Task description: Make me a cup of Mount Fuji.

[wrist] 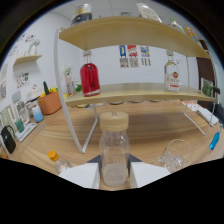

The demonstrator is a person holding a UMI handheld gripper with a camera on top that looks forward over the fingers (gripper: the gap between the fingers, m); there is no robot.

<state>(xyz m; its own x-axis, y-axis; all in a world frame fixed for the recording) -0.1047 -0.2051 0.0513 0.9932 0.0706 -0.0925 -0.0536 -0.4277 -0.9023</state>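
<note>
shelf rack point(130, 92) carries red bottle point(90, 77) | tabletop point(150, 127): I see glass cup point(175, 155) close beside | clear bottle point(114, 150) between my fingers point(84, 176), clamped I judge | risk: smooth wall slips, bottle swings into cup

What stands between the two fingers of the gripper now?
A clear bottle with a tan cap stands between the fingers, as the gripper view shows. Whether they press on it is not visible.
</note>
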